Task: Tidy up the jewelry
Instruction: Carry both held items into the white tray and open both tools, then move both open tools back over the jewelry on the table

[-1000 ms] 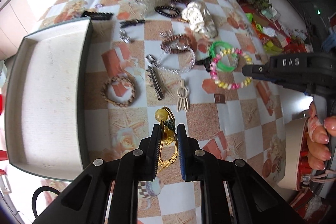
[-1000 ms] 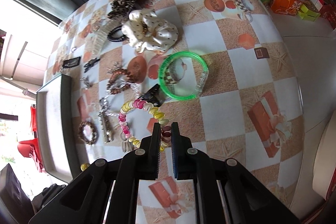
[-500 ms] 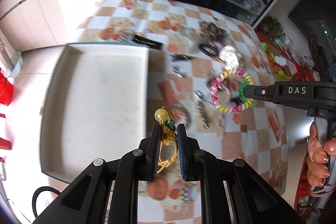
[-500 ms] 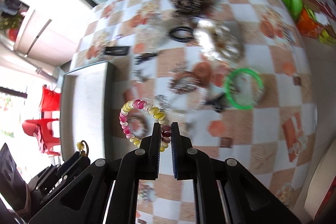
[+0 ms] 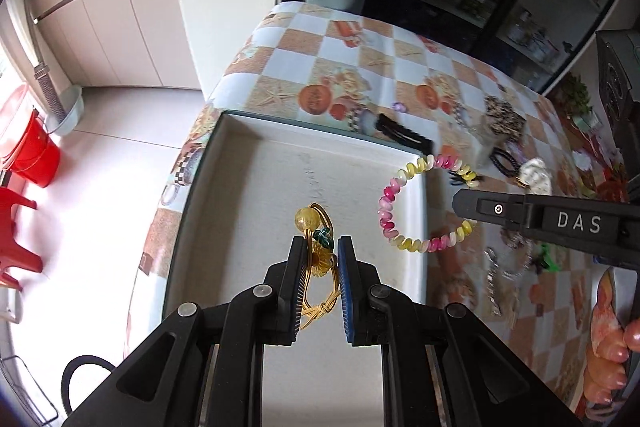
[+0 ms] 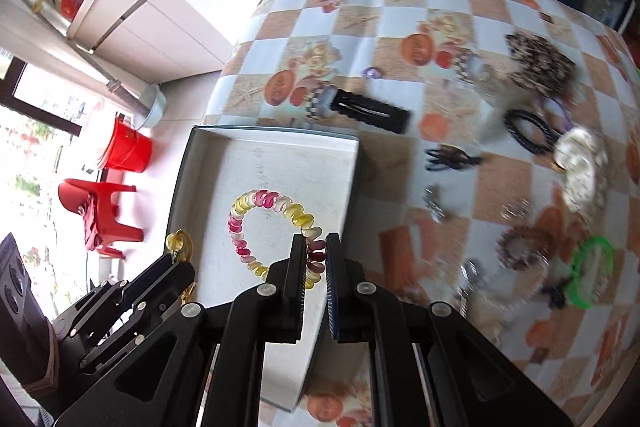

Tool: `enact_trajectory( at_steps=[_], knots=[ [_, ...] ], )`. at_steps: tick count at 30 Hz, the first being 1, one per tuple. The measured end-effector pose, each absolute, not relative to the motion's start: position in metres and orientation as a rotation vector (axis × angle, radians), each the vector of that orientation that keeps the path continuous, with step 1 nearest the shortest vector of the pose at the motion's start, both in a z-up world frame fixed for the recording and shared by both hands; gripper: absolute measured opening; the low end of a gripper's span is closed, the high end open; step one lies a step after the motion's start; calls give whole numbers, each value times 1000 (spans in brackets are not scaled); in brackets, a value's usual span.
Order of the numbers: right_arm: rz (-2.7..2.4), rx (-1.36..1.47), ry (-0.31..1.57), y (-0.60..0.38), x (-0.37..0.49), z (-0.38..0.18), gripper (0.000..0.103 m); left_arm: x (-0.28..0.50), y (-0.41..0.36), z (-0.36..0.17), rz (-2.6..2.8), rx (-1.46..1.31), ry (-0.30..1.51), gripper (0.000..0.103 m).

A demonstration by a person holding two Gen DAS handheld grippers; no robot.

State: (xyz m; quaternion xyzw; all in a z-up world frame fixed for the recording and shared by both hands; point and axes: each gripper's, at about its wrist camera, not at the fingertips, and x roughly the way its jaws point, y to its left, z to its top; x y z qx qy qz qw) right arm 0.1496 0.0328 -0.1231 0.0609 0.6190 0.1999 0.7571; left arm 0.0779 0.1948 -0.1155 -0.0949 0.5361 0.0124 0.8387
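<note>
My left gripper (image 5: 322,247) is shut on a gold wire bracelet (image 5: 316,259) with a yellow bead, held above the open white box (image 5: 280,179). My right gripper (image 6: 316,247) is shut on a pink and yellow spiral hair tie (image 6: 256,223) and holds it over the same box (image 6: 288,171). In the left wrist view the hair tie (image 5: 400,215) hangs at the box's right wall from the right gripper (image 5: 460,207). In the right wrist view the left gripper (image 6: 176,259) shows at the lower left with the bracelet's bead (image 6: 176,241).
On the checked tablecloth (image 6: 400,7) to the right of the box lie a black hair clip (image 6: 368,109), a black hair tie (image 6: 528,127), a cream scrunchie (image 6: 580,171), a leopard scrunchie (image 6: 536,61), a green bangle (image 6: 592,271) and several small clips. Red bucket (image 6: 128,147) and chair stand on the floor.
Both grippers have carried their pieces leftward from the spread of jewelry to above the white box. Both stay shut on them.
</note>
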Motion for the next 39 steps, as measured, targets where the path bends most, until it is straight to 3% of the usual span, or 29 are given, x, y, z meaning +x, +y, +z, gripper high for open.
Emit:
enact_trajectory(
  at_steps=[12,21,22,25,29,30,31,32,37,38,39],
  knots=[
    [434,161,1396,65,191,-187,10,115,209,-176,108,-141,1167,19],
    [412,152,1438,69,198,-214,10,117,201,-192,124,-74,1186,19],
    [414,153,1435,69,199,-215,10,117,201,-193,128,-64,1191,24],
    [417,137,1428,72,200,-214,11,115,201,-194,160,-51,1192,63],
    [429,143,1437,74,199,-210,18,113,201,-191,169,-42,1180,65],
    [432,144,1436,75,199,-209,23,112,201,-191,169,-40,1184,65],
    [429,140,1433,74,199,-207,39,112,201,-190,171,-37,1185,65],
    [429,145,1422,74,199,-204,46,111,201,-189,176,-37,1184,65],
    [447,197,1386,66,194,-181,47,107,204,-181,195,-47,1174,67],
    [447,205,1381,62,193,-177,50,106,204,-179,199,-45,1175,88],
    [446,214,1373,58,191,-173,52,104,204,-177,209,-44,1169,99]
  ],
)
